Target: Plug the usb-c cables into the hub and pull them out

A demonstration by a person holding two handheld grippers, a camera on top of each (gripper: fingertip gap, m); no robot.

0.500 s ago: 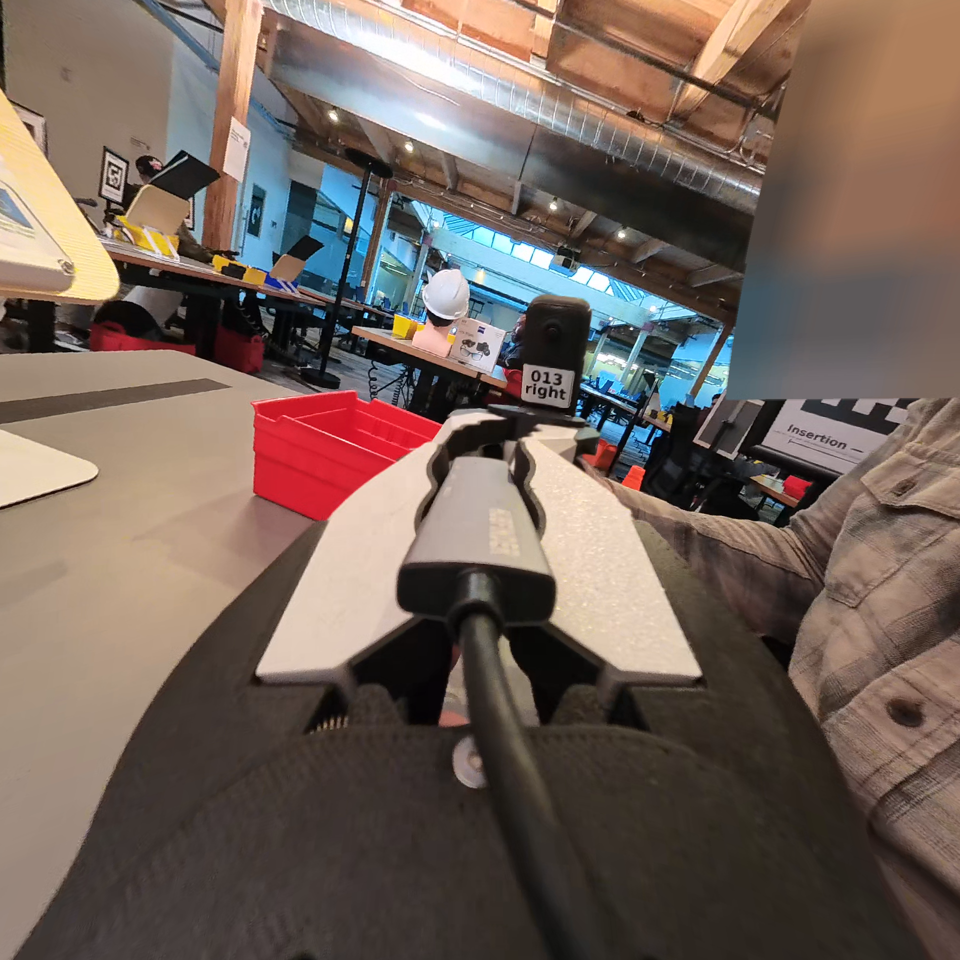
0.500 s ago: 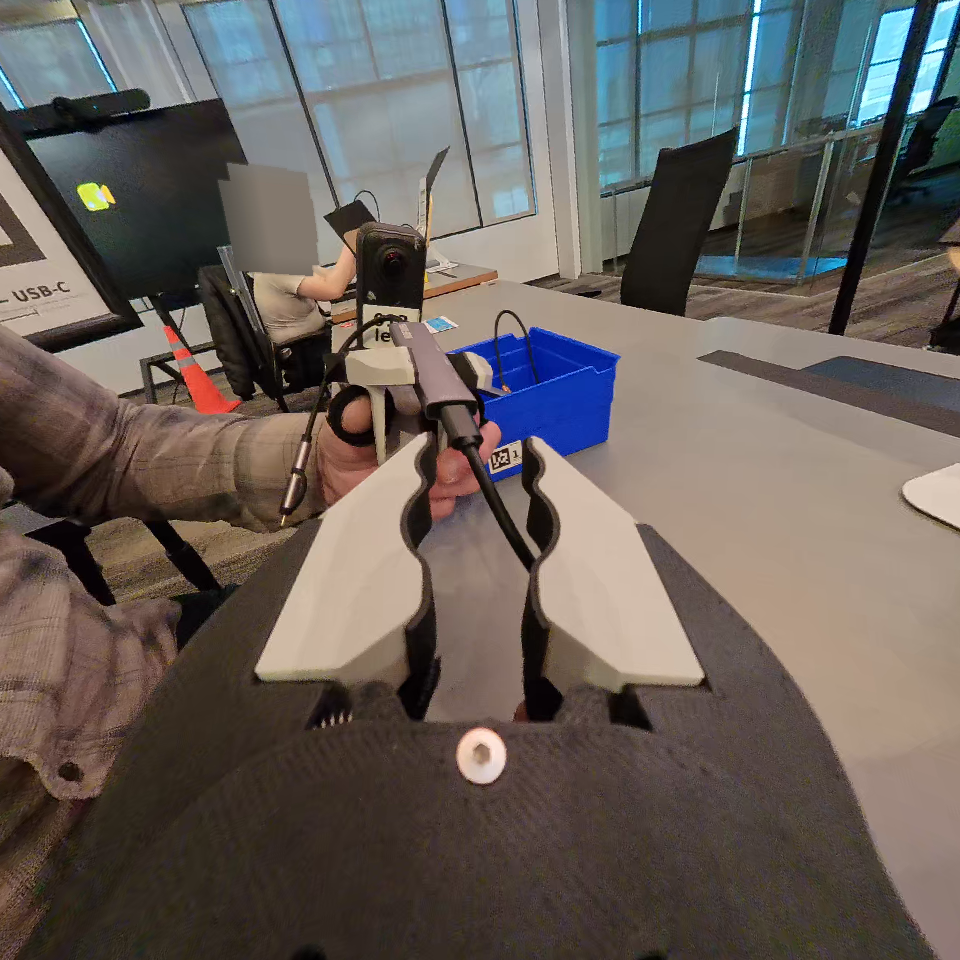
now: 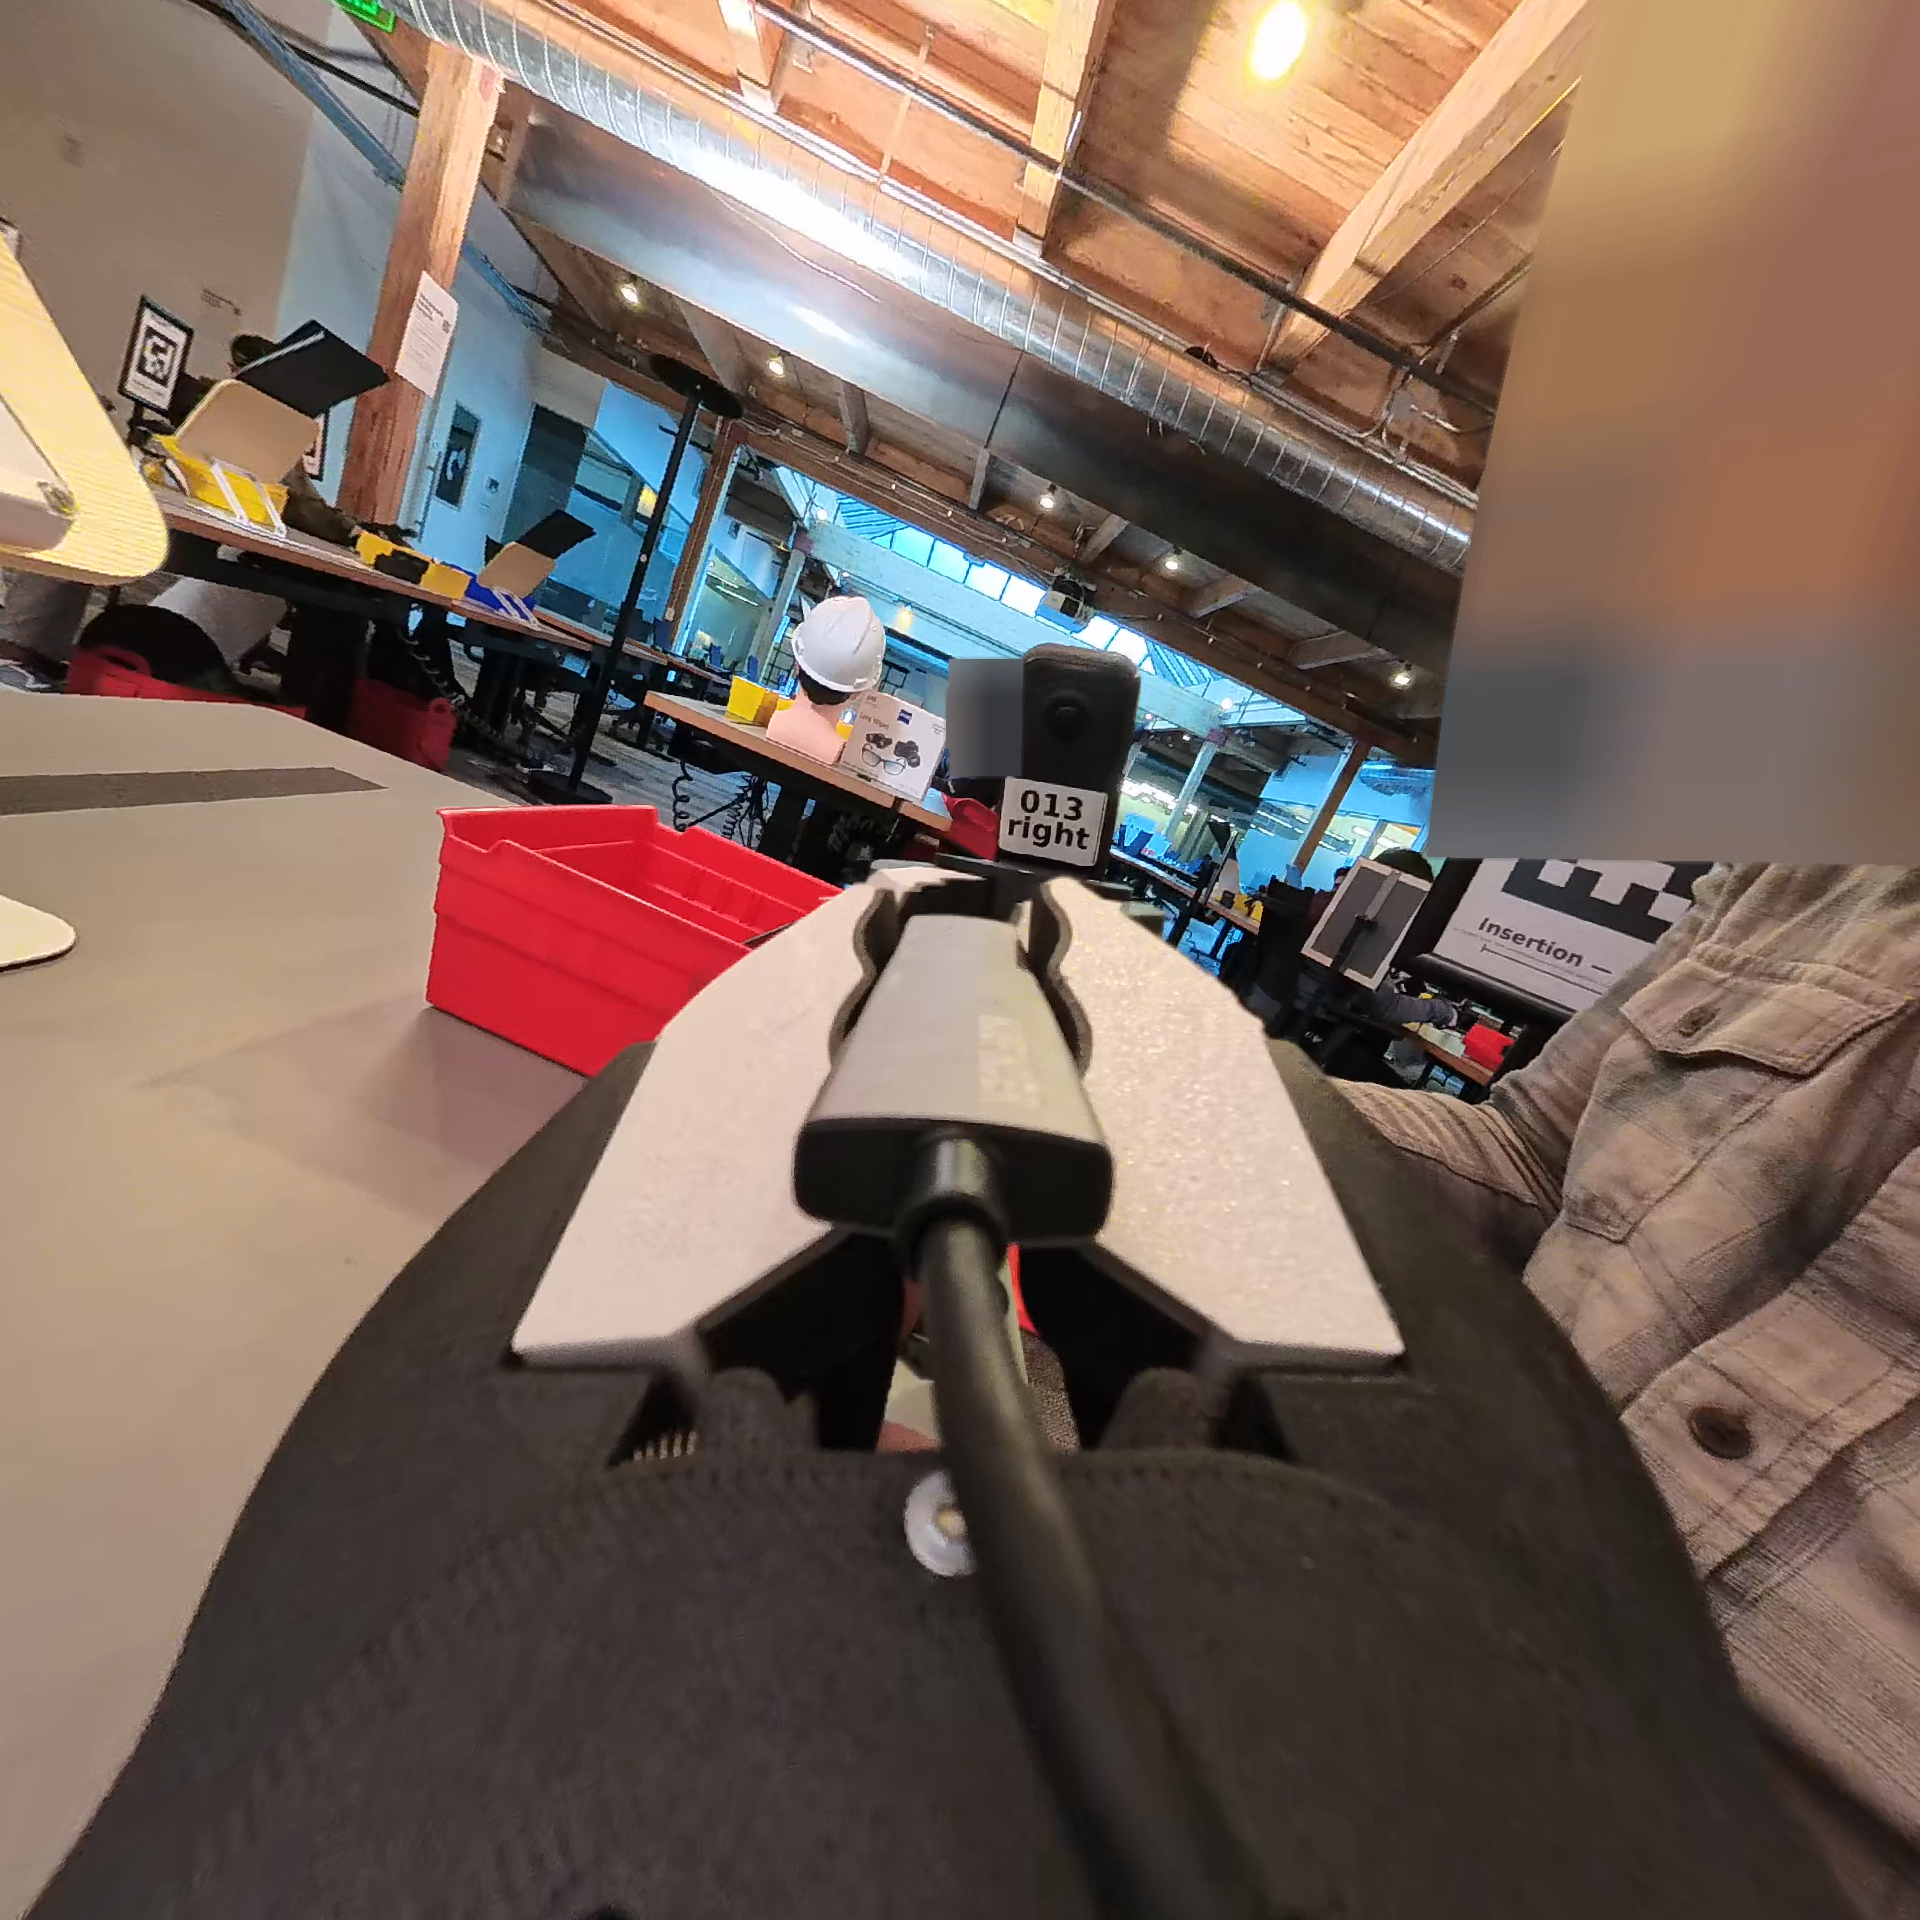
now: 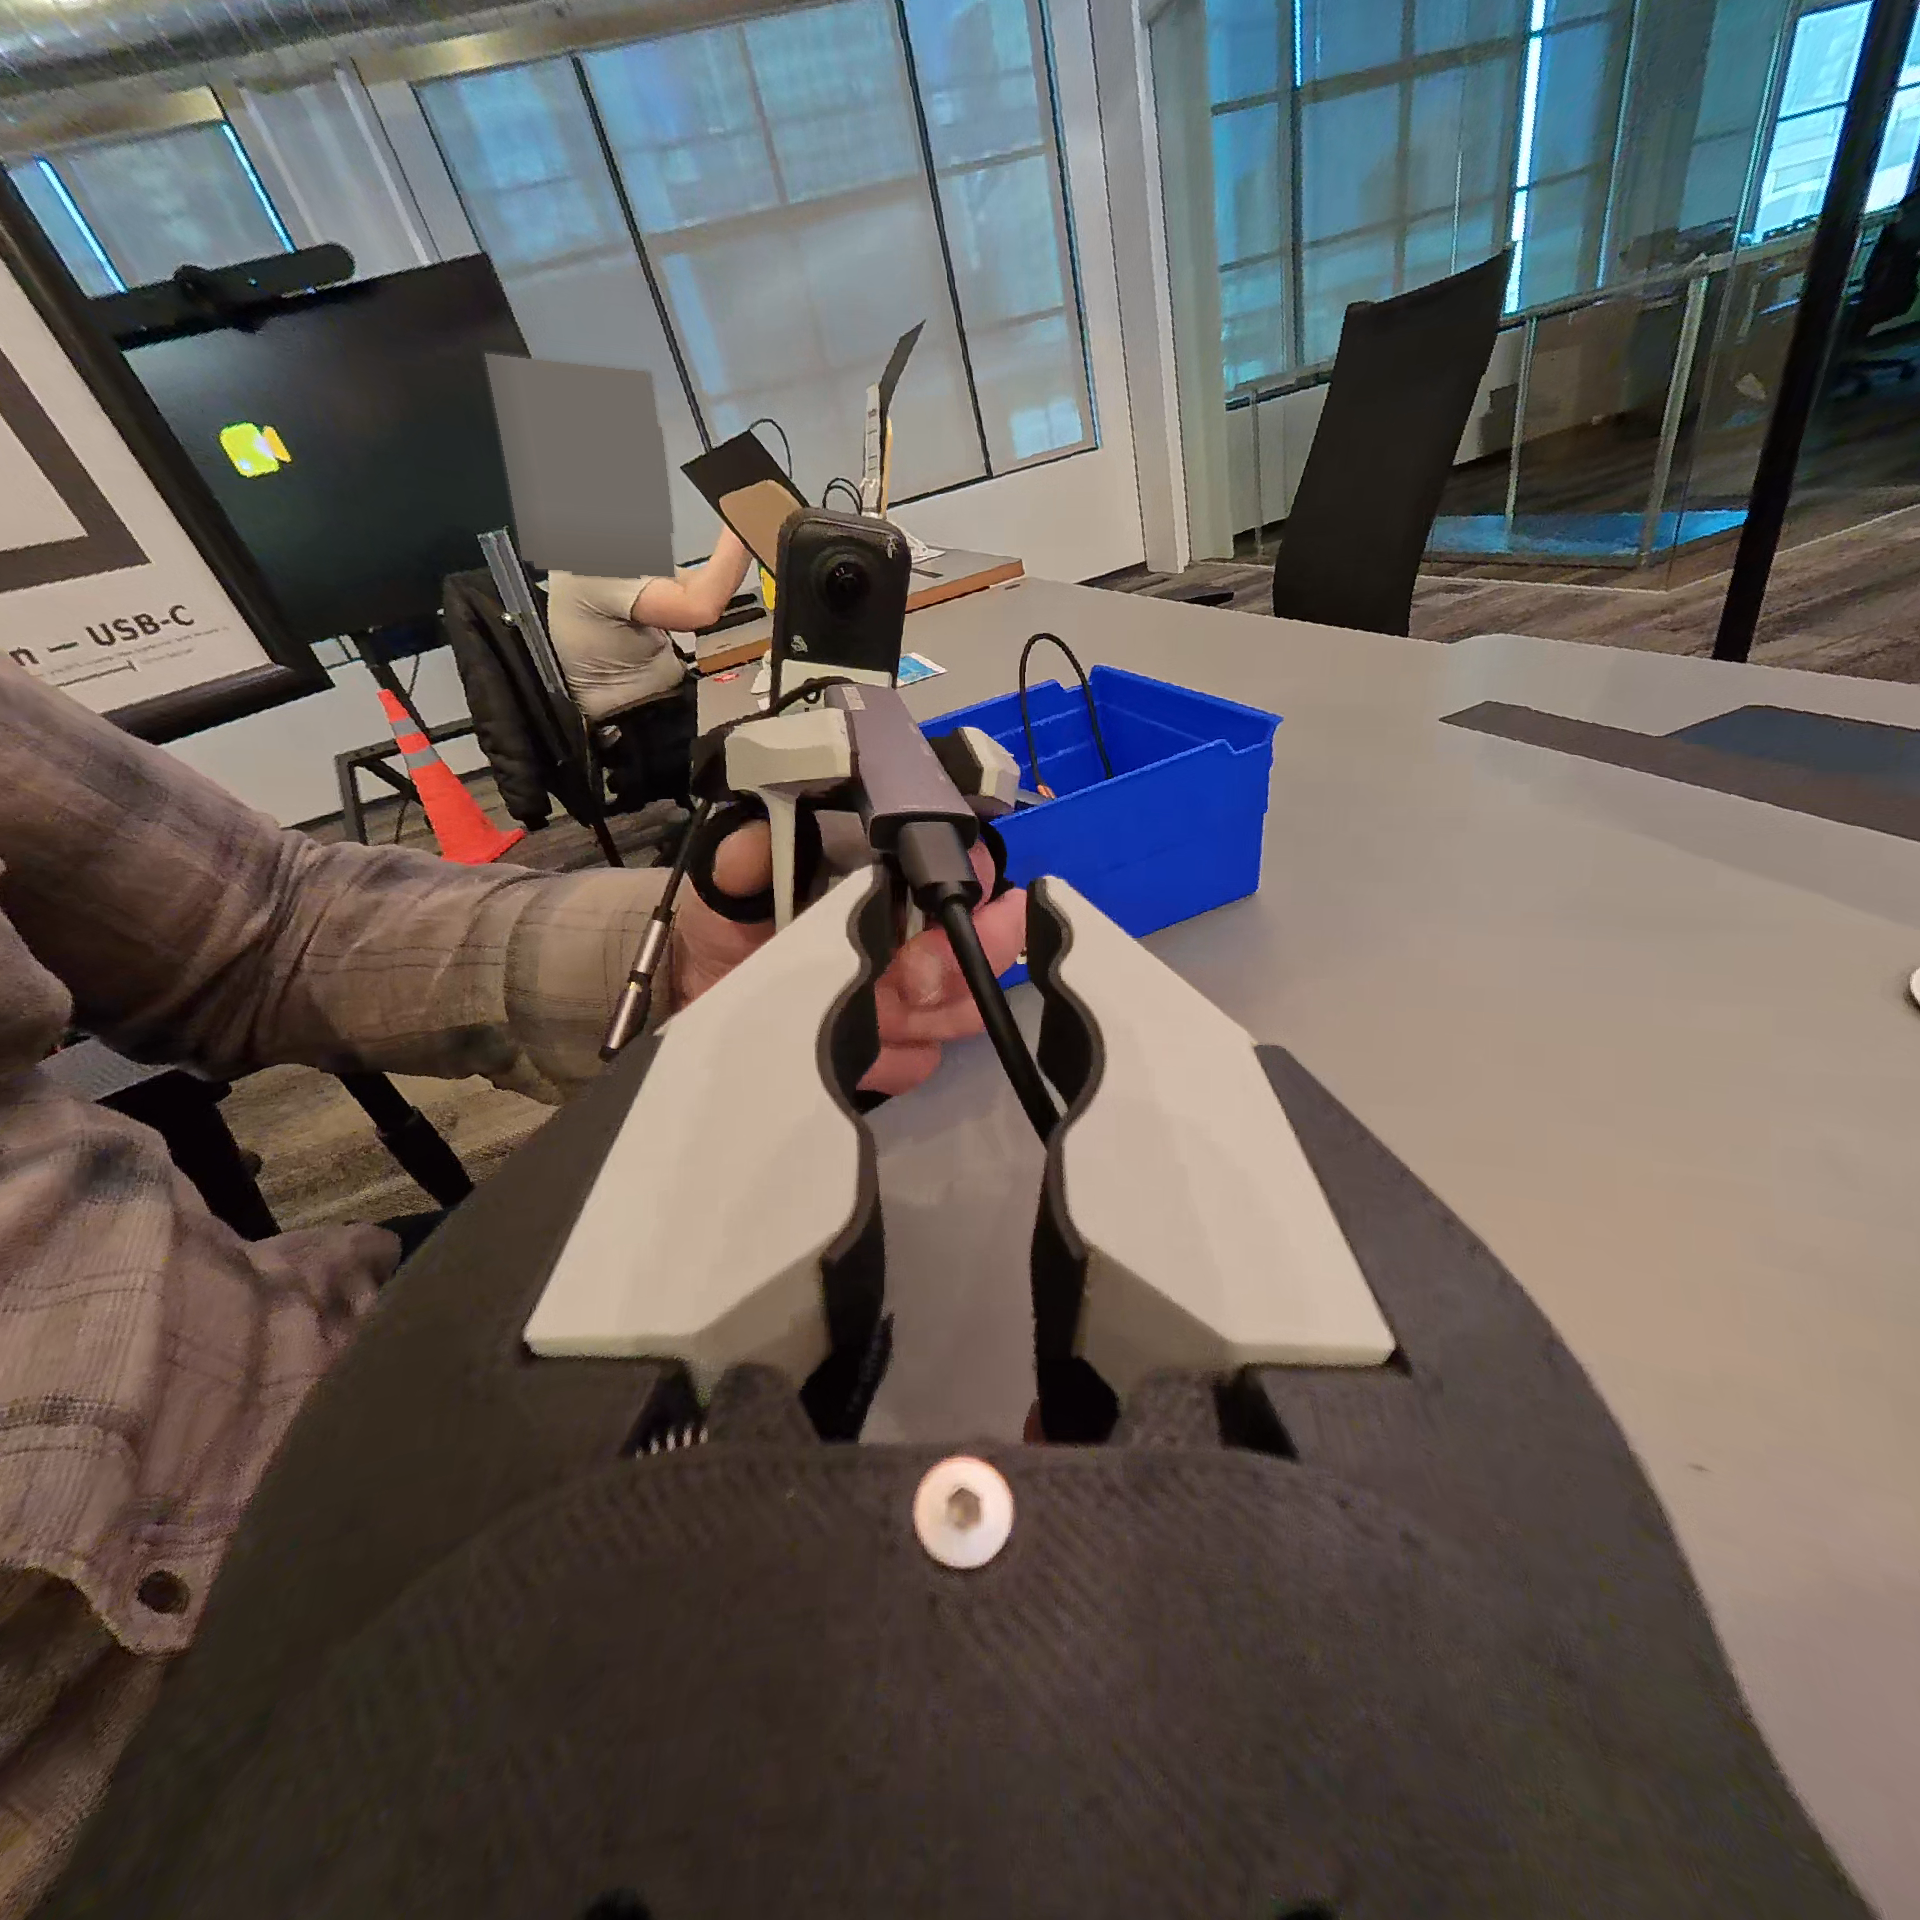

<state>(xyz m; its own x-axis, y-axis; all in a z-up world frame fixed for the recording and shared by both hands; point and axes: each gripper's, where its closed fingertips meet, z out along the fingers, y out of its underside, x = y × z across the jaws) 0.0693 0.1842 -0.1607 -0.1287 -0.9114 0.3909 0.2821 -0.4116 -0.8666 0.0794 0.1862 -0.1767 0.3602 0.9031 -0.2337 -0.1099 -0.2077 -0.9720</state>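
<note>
My left gripper [image 3: 966, 904] is shut on the grey hub [image 3: 956, 1049] and holds it above the table. The hub's thick black tail cable [image 3: 997, 1403] runs back towards the camera. In the right wrist view the left gripper [image 4: 888, 753] points the hub [image 4: 899, 758] at me, with a black usb-c plug [image 4: 935, 857] seated in its end. That plug's cable [image 4: 997, 1018] runs down between the fingers of my right gripper [image 4: 951, 894], which is open just in front of the plug. A grey plug [image 4: 634, 987] dangles below the person's hand.
A red bin [image 3: 592, 935] stands on the grey table [image 3: 208, 1039] to the left. A blue bin [image 4: 1143, 821] holding a black cable loop [image 4: 1060, 686] stands behind the hub. A plaid sleeve [image 4: 312, 935] reaches in from the left. My two grippers' fingertips are within a few centimetres of each other.
Both grippers hold nearly the same pose. The left wrist view has tilted up a little. Neither gripper's jaws have visibly changed.
</note>
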